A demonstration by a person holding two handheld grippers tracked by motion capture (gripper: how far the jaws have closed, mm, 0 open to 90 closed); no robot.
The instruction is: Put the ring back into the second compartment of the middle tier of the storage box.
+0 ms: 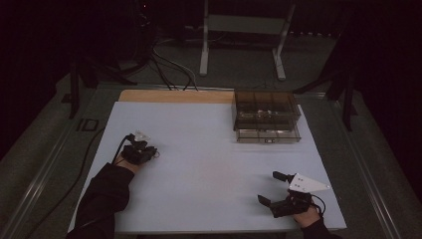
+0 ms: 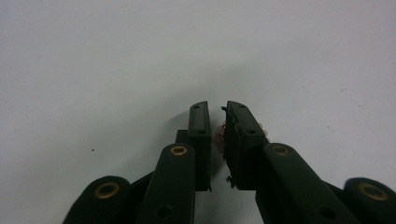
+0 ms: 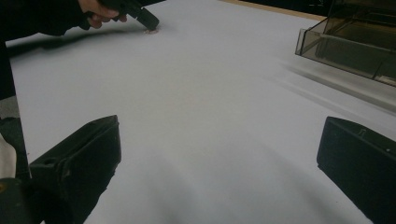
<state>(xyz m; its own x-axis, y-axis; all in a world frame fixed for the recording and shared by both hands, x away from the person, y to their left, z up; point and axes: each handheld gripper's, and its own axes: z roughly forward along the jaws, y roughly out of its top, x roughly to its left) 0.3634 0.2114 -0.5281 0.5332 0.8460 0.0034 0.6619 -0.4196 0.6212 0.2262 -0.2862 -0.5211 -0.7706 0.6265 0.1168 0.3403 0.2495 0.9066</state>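
Drawers of a smoky transparent organizer box (image 1: pixel 266 116) stand at the far right of the white tabletop (image 1: pixel 209 164) in the high view, the lowest drawer pulled slightly forward; its contents are too dim to tell. Cables and a grey stand lie on the floor beyond. The left tongs (image 1: pixel 147 152) press down near the tabletop's left side, the right tongs (image 1: pixel 271 187) rest well apart near the front right corner, bare sheet between them.

In the left gripper view, the left tongs (image 2: pixel 215 109) are nearly closed around a small pinkish object (image 2: pixel 219 135) lying on the sheet, wedged between the jaws.

In the right gripper view, the right tongs (image 3: pixel 219 140) gape wide with nothing between them. The organizer box (image 3: pixel 355 39) sits upper right; far off, the left hand (image 3: pixel 100 11) lowers its tongs onto the pinkish object (image 3: pixel 151 31).
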